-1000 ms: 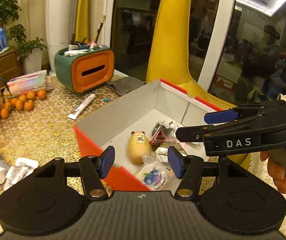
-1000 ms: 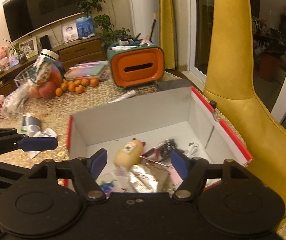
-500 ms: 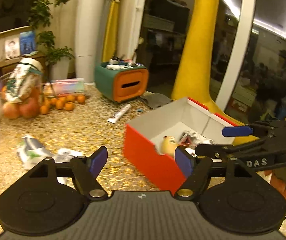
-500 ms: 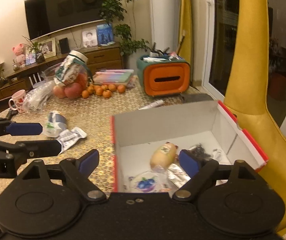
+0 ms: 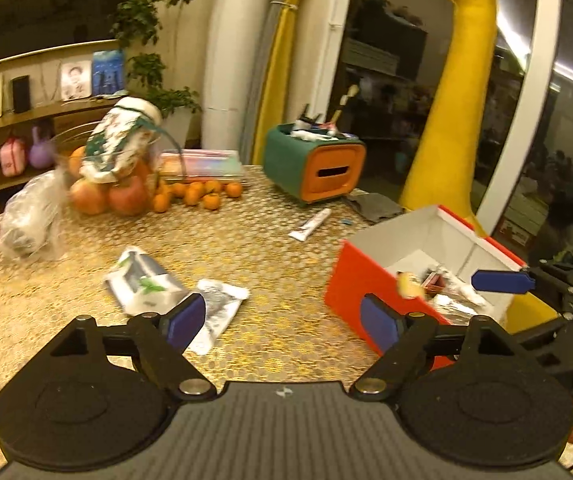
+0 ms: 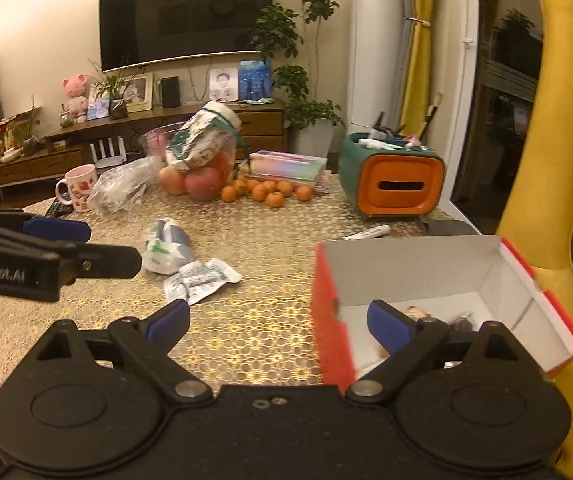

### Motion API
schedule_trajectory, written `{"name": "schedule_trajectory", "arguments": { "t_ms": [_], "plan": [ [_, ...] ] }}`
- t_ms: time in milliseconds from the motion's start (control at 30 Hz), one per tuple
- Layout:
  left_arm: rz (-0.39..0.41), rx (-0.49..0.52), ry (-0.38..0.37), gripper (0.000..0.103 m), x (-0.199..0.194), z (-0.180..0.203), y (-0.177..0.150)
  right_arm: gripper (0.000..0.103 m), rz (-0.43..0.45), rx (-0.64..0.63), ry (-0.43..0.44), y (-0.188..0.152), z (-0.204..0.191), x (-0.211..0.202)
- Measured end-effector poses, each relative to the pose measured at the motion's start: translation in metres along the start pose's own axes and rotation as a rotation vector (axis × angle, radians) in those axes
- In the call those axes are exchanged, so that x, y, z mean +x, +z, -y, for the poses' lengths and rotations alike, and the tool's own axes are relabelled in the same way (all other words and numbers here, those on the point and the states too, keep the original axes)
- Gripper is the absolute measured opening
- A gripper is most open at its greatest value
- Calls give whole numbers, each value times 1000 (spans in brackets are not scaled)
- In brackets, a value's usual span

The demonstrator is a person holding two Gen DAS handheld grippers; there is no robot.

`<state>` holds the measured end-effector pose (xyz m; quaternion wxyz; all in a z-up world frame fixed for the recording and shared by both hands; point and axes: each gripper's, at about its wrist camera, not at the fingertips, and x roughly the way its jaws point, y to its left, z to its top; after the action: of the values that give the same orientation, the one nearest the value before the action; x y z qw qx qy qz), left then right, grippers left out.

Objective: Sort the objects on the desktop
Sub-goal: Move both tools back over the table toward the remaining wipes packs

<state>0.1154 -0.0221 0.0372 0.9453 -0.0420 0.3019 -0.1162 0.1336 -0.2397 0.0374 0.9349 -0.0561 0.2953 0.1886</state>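
On the gold-patterned tabletop (image 5: 286, 240), a red cardboard box (image 5: 350, 292) is seen at right, white inside, with a yellow figurine (image 5: 408, 284) and small packets in it. Left gripper (image 5: 282, 322) is held wide apart, nothing between its blue pads. Right gripper (image 6: 278, 322) is likewise spread wide and unloaded. Two foil sachets (image 6: 202, 276) and a white tube (image 5: 310, 224) are noted loose on the table, apart from the box. Oranges (image 6: 266, 192) are grouped beside a green-and-orange tissue holder (image 6: 394, 180).

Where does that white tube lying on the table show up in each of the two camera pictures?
Left wrist view: the white tube lies centre-right, between the orange-fronted organizer and the red box.
Right wrist view: the tube lies right of centre, just below that organizer.
Shared landmark: the orange-fronted organizer.
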Motion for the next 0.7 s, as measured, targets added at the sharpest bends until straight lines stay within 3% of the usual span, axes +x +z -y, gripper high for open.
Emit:
{"name": "schedule_trajectory", "arguments": {
  "t_ms": [133,233,700],
  "plan": [
    [2,-24,18,88,4,-17,-1,95,-7,-4,17,2,-13,12],
    [9,-37,43,103,9,-29,-2,96,-20,1,30,2,-18,23],
    [-33,-91,205,103,58,-98,4,97,-76,-10,55,-1,-42,88]
  ]
}}
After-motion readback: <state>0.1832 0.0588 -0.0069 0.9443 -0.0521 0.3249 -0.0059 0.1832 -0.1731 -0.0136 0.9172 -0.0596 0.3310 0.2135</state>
